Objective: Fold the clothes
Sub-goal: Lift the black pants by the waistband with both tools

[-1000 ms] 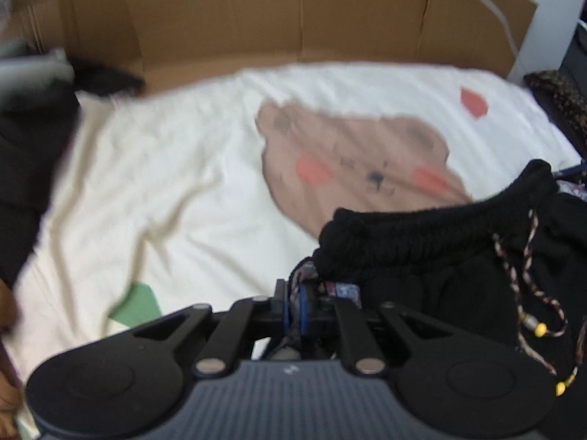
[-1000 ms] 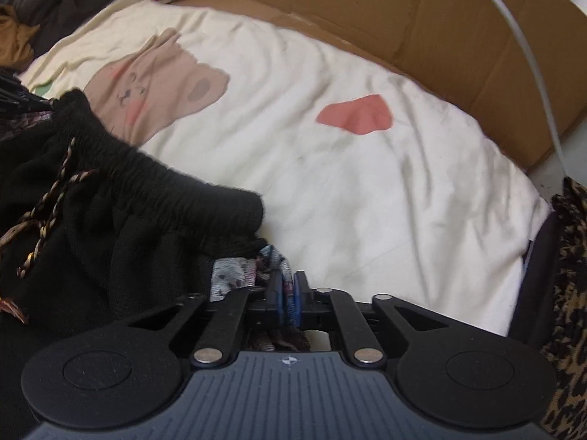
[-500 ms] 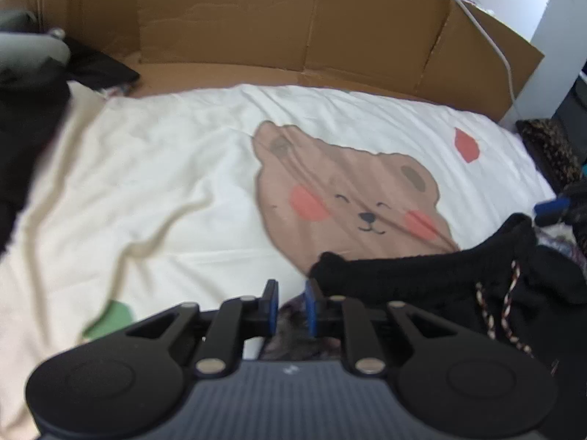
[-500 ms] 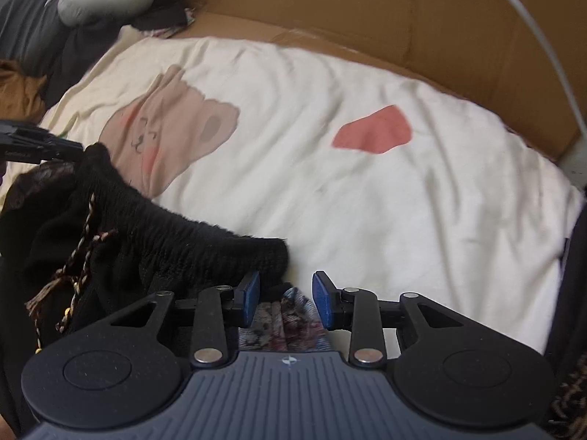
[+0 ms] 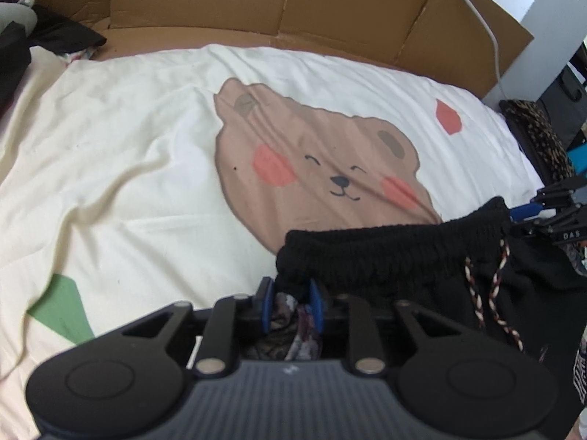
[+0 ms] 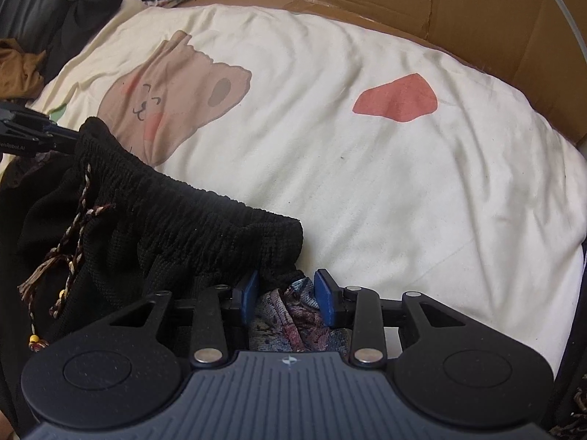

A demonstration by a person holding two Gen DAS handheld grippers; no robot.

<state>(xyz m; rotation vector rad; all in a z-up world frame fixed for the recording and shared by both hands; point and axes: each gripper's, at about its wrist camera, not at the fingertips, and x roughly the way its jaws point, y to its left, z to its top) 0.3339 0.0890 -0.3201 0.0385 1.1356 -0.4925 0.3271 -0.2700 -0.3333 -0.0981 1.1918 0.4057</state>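
Black shorts [image 5: 396,256] with a ribbed elastic waistband lie on a cream bedspread [image 5: 128,154] printed with a brown bear face [image 5: 319,168], and each end of the waistband sits at a pair of tongs. The left tongs [image 5: 291,306] have one corner of the waistband between their blue pads [image 5: 265,304]; their jaws have just been opening, the pads stand a little apart, and black fabric with a patterned lining under it fills the gap loosely, not squeezed. From these tongs the waistband runs away to the right, toward the other tongs, seen there at the far corner. The right tongs [image 6: 288,295] are spread wider, their jaws also having just been opening; the waistband corner rests against the left pad [image 6: 249,293] while the patterned cloth lies slack between the two pads. From the right tongs the shorts stretch off to the left, up to the left tongs at the far corner. A braided drawstring [image 6: 79,216] with small beads hangs down the front of the shorts, between the two pairs of tongs. Beyond both, a cardboard wall [image 5: 293,3] edges the bed, with a white cable [image 5: 477,18] across it.

Writing: the right tongs' body, seen from the left wrist, bears the letters "DAS" [image 5: 570,235]; the left tongs' body, seen from the right wrist, shows "enRobot.AI" [image 6: 13,145], its start cut off. White lettering at the shorts' edge is too small to read.
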